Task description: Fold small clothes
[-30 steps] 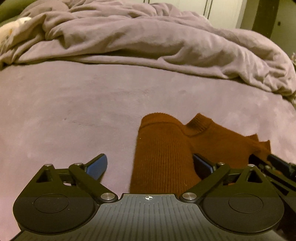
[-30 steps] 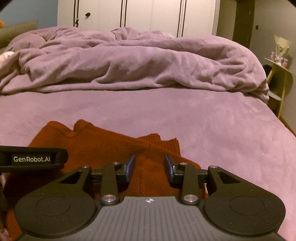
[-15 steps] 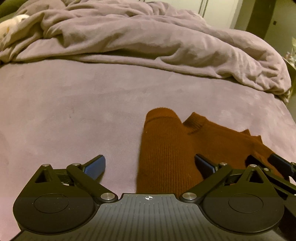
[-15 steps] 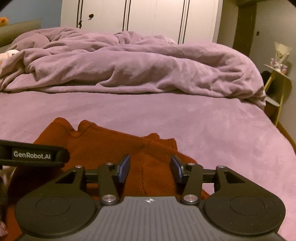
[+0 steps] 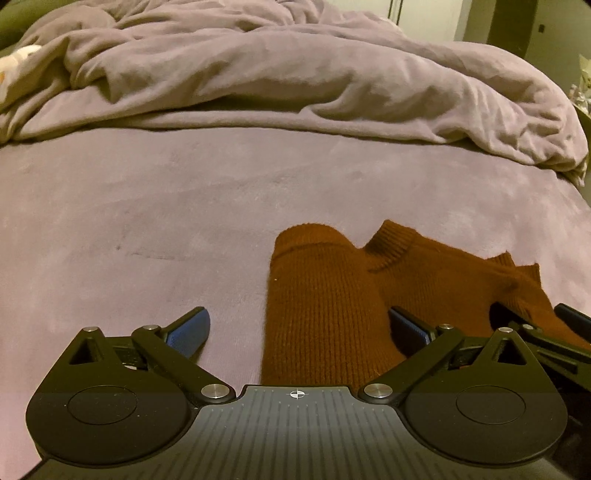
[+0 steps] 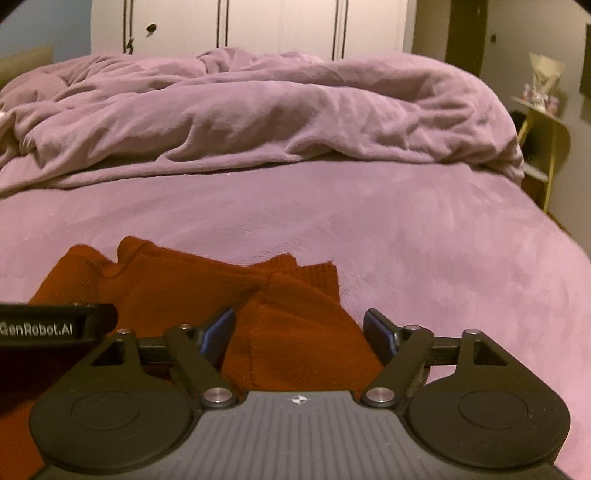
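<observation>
Left wrist view gives us the rust-brown sweater (image 5: pixel 369 295) lying flat on the bed (image 5: pixel 147 221), close to its near edge, long axis running from that edge toward the rumpled duvet (image 5: pixel 295 81) at the far end, ribbed neck pointing away from us. One sleeve is folded over the body along the sweater's left side, a long knitted strip lying the same way. Left tongs (image 5: pixel 299 328) stand spread wide, one blue pad over bare bed cover, the other over the knit, the folded sleeve between them and neither pad pressing on it. Over to the right wrist view, and here the sweater (image 6: pixel 207 291) shows its other side: a folded sleeve with its ribbed cuff reaching toward the duvet (image 6: pixel 258 110). Right tongs (image 6: pixel 299 332) have just been opening and now stand spread, that folded sleeve lying between the pads, loose, not pinched. Only this view takes in the white wardrobe doors (image 6: pixel 258 26) behind the bed (image 6: pixel 406 229) and a small yellow side table (image 6: pixel 543 122) off the bed's right edge; only the left view shows a pale bit of cloth (image 5: pixel 14 70) at the far left corner.
</observation>
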A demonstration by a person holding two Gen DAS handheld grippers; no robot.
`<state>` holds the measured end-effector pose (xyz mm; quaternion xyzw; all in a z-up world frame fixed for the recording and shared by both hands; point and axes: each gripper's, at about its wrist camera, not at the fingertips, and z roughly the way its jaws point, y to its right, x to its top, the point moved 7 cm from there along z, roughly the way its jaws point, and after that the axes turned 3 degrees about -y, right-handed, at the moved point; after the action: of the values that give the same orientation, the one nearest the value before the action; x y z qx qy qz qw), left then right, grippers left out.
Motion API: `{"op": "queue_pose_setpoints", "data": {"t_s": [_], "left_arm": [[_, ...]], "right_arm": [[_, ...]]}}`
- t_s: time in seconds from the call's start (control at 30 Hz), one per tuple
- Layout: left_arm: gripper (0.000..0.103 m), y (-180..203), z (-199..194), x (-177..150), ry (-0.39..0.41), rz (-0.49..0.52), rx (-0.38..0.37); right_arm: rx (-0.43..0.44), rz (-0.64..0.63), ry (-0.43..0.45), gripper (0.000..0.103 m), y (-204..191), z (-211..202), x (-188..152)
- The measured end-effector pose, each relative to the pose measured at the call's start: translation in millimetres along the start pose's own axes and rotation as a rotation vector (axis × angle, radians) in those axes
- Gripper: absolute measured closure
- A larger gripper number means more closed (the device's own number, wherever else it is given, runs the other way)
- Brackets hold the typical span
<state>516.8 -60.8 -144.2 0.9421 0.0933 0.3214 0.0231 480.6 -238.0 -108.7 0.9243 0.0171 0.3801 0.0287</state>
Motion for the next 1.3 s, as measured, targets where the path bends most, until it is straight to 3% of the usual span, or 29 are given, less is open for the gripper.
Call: {"op": "queue_pose_setpoints", "data": {"t_s": [0.07,0.13,0.23,0.37,0.47,0.6,0.73,0.83,1.03,1.1,1.13,1.23,1.3], "left_arm": [[0.0,-4,-7,0,0.002,-0.009,-0.033],[0.0,-14,-25,-5,-0.002,-0.001,-0.114],[0.0,-35,-71,-25,0.067,0.033,-0.235],[0.0,-65,-127,-78,0.081,0.065,-0.287],[0.0,-74,-146,-124,0.059,0.082,-0.271],[0.0,-64,-149,-153,0.043,0.126,-0.223],[0.0,-47,-146,-151,0.118,0.15,-0.164],[0.0,-41,-128,-151,0.089,0.161,-0.087],[0.0,-46,-126,-147,0.098,0.119,-0.083],[0.0,-52,-128,-145,0.095,0.091,-0.085],[0.0,-55,-129,-144,0.091,0.068,-0.092],[0.0,-66,-131,-138,0.08,0.005,-0.105],[0.0,-71,-135,-135,0.087,-0.015,-0.105]], "right_arm": [[0.016,0.018,0.0,0.026,3,-2,0],[0.038,0.032,0.0,0.026,6,-14,1],[0.13,0.062,0.06,0.027,18,-63,-7],[0.268,0.237,0.101,0.029,55,-140,-59],[0.3,0.423,0.047,0.045,76,-169,-112],[0.378,0.599,-0.003,0.051,77,-176,-151],[0.446,0.698,-0.007,0.053,69,-167,-150],[0.465,0.757,0.005,0.053,68,-159,-145],[0.547,0.879,0.005,0.054,65,-138,-142],[0.55,0.897,-0.004,0.073,64,-135,-141],[0.548,0.888,-0.007,0.089,62,-134,-141],[0.562,0.862,0.007,0.095,63,-140,-137],[0.626,0.896,0.037,0.095,66,-147,-135]]}}
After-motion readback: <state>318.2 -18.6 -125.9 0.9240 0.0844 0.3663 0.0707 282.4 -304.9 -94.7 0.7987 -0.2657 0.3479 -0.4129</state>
